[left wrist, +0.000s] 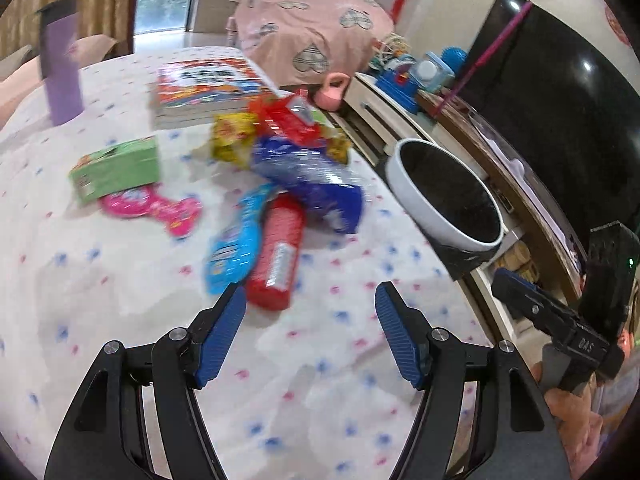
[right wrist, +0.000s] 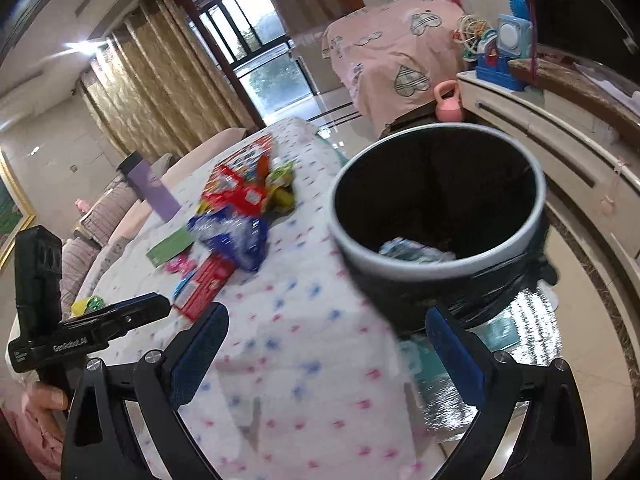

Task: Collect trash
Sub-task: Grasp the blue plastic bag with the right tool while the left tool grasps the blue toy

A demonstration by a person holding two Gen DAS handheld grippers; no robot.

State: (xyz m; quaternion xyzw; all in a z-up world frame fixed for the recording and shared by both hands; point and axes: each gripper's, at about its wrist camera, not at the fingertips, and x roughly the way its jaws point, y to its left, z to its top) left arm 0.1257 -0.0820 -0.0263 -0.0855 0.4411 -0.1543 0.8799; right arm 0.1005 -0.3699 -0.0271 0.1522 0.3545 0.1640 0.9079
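Snack wrappers lie in a pile on the spotted tablecloth: a red packet (left wrist: 276, 256), a light blue wrapper (left wrist: 234, 244), a dark blue bag (left wrist: 316, 184), a yellow bag (left wrist: 232, 140) and a red wrapper (left wrist: 292, 120). My left gripper (left wrist: 310, 312) is open and empty, just short of the red packet. The bin (right wrist: 436, 208) with a white rim and black liner stands beside the table, with a crumpled wrapper (right wrist: 416, 252) inside. My right gripper (right wrist: 324, 344) is open and empty, low in front of the bin. The bin also shows in the left wrist view (left wrist: 448, 196).
A green box (left wrist: 116, 168), a pink toy (left wrist: 152, 206), a stack of books (left wrist: 204, 92) and a purple bottle (left wrist: 60, 72) stand on the table. A cream TV cabinet (right wrist: 560, 152) with toys runs along the right. A pink kettlebell (right wrist: 448, 102) sits on the floor.
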